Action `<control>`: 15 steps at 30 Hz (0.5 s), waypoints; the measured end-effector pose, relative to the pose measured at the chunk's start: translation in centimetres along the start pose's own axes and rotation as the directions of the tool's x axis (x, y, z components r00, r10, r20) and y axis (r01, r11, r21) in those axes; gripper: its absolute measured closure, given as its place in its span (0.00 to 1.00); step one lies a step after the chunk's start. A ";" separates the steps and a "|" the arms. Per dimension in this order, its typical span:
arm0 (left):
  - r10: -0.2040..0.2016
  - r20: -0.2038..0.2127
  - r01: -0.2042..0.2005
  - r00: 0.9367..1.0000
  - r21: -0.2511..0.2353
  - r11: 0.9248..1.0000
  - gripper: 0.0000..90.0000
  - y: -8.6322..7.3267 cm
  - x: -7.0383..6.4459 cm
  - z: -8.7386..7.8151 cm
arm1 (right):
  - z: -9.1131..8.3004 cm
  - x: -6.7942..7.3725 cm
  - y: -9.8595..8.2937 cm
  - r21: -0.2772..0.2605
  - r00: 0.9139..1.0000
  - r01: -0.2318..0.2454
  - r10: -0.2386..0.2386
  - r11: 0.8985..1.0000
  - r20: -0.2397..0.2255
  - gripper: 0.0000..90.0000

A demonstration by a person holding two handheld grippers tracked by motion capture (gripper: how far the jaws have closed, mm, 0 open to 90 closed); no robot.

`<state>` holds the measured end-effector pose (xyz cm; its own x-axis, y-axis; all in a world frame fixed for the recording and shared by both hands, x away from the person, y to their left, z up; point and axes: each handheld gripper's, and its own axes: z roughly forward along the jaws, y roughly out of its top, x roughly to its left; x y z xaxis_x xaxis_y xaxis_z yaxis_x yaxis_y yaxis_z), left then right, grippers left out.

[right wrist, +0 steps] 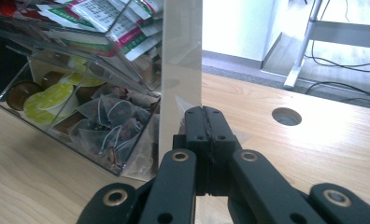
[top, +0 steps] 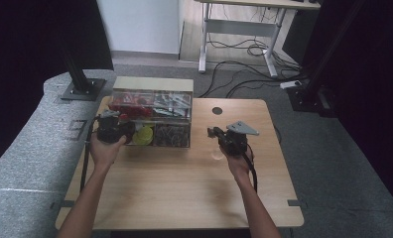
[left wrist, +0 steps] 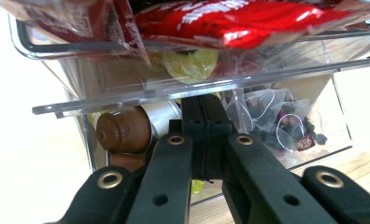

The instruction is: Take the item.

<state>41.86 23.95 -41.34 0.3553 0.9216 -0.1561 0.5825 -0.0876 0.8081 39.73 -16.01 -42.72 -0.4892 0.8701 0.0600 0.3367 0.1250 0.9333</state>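
Note:
A clear two-tier organiser box (top: 152, 85) stands at the table's back left. Its upper tier holds red packets (left wrist: 248, 18) and green-and-white sachets (right wrist: 113, 18). The lower tier holds brown coffee capsules (left wrist: 124, 130) and pyramid tea bags (left wrist: 272, 116). My left gripper (top: 127, 131) is shut, its tips (left wrist: 205, 100) at the front lip of the capsule compartment; nothing shows between its jaws. My right gripper (top: 212, 132) hovers just right of the box, and its jaws (right wrist: 205, 114) are shut on what looks like a clear pyramid tea bag (right wrist: 179, 108), whose edges show on both sides.
The wooden table (top: 184, 198) has a round cable hole (top: 217, 110) behind my right gripper. A pale spot (top: 217, 154) lies on the wood under the right hand. Black posts, a white desk frame and cables stand beyond the table.

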 end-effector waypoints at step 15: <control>0.002 -0.004 -0.002 1.000 0.000 1.000 1.00 0.0 0.0 0.1 | -0.3 -1.3 -0.4 0.004 0.999 -0.022 0.022 1.000 0.028 0.99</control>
<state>41.90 23.89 -41.41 0.3535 0.9229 -0.1524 0.5815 -0.0892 0.8086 40.03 -17.36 -43.05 -0.4591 0.8855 0.0709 0.3506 0.1073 0.9304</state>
